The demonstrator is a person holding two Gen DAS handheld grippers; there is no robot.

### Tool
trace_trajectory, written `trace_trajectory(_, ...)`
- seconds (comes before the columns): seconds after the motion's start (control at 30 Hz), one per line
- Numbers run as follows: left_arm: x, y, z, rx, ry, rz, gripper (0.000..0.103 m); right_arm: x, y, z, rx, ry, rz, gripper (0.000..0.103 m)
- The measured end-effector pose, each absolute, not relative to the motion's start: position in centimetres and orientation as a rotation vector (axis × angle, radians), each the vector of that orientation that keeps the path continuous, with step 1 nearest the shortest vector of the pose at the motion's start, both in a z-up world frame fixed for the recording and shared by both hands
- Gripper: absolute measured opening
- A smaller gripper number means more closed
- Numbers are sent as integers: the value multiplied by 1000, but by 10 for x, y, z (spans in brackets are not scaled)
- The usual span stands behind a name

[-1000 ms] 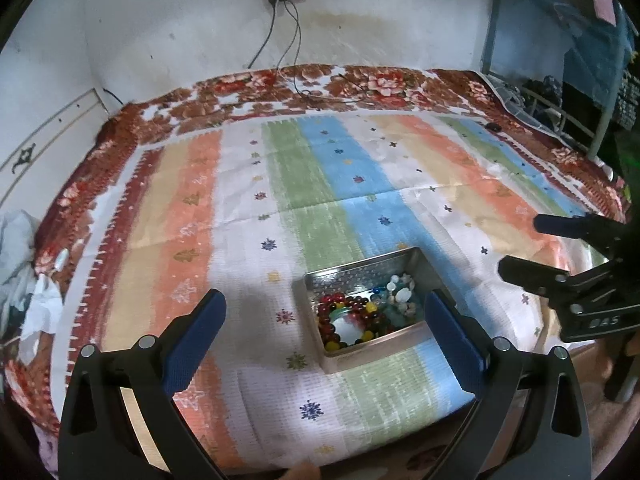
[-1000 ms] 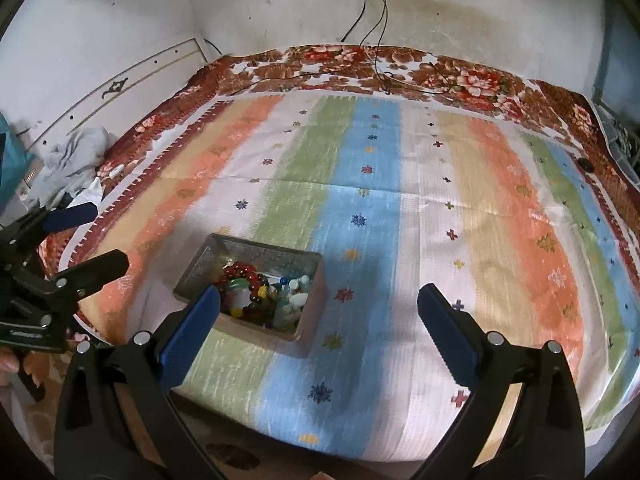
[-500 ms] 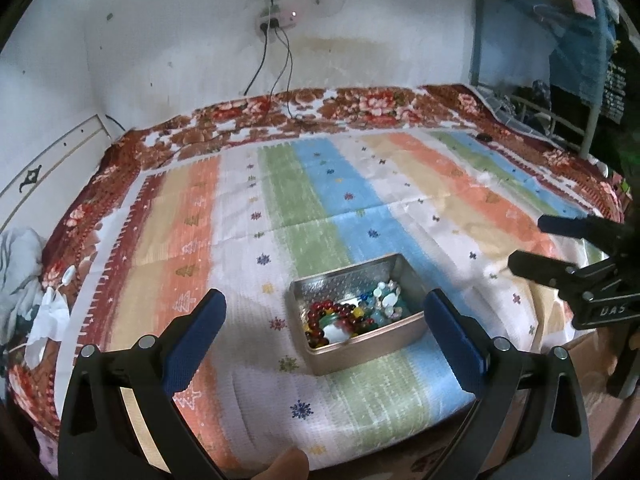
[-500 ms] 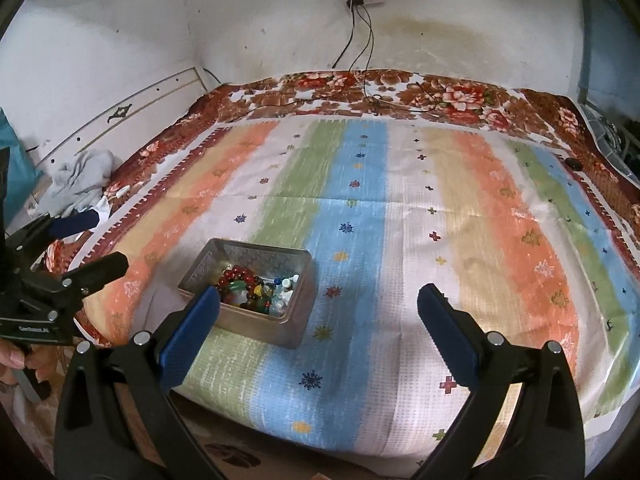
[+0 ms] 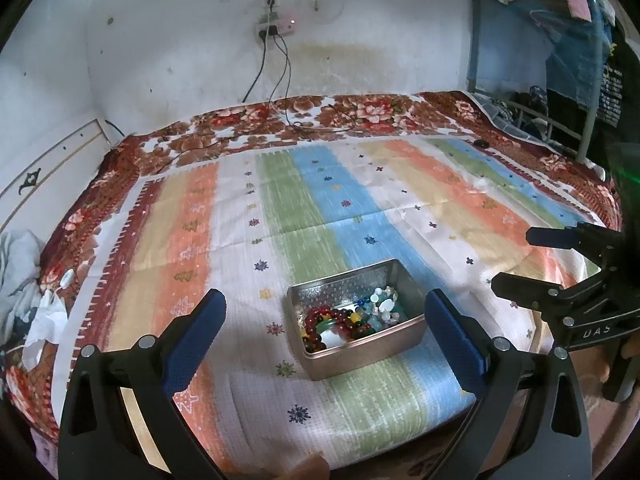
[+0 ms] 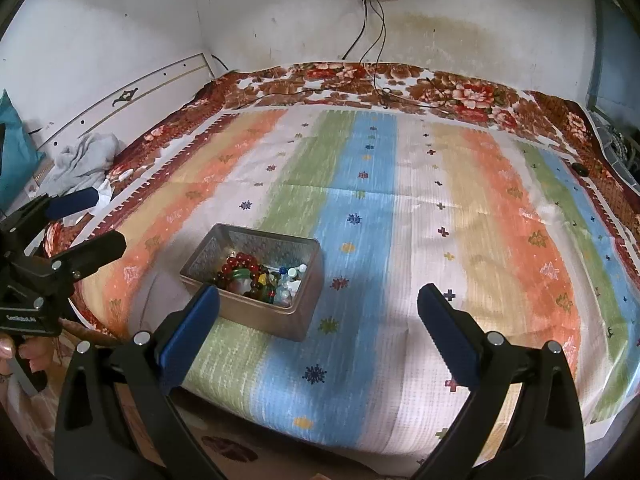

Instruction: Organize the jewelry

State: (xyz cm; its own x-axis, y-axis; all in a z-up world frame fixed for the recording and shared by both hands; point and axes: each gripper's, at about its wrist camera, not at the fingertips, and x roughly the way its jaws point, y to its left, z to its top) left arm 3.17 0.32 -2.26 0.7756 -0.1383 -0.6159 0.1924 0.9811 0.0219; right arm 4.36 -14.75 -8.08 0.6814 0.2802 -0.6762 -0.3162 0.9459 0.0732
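A silver metal tin [image 5: 362, 354] [image 6: 302, 318] sits near the front edge of a striped bed cover. Inside lies a heap of jewelry [image 5: 352, 318] [image 6: 256, 276]: red bead bracelets, a green bangle, white and coloured beads. My left gripper [image 5: 324, 316] is open, held back from the tin, whose width falls between its blue pads. In the right wrist view, my right gripper [image 6: 318, 304] is open too, with the tin by its left pad. Each gripper shows at the edge of the other's view, the right gripper [image 5: 516, 258] and the left gripper [image 6: 92, 222], empty.
The striped cover [image 5: 360, 200] lies over a floral blanket [image 6: 440, 84] on a bed against white walls. Cables [image 5: 280, 80] run from a wall socket onto the bed. Crumpled grey cloth [image 6: 88, 156] lies at the left edge. Clothes and a metal rack [image 5: 560, 60] stand to the right.
Both grippers have drawn back and tilted up, so more wall shows and the tin sits smaller and lower in view. Both stay open. The tin has not moved.
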Motion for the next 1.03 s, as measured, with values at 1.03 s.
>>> trace_trajectory(1.03, 34, 6, -22, 42, 649, -168, 97, 44, -143, -87, -60, 770, 340, 98)
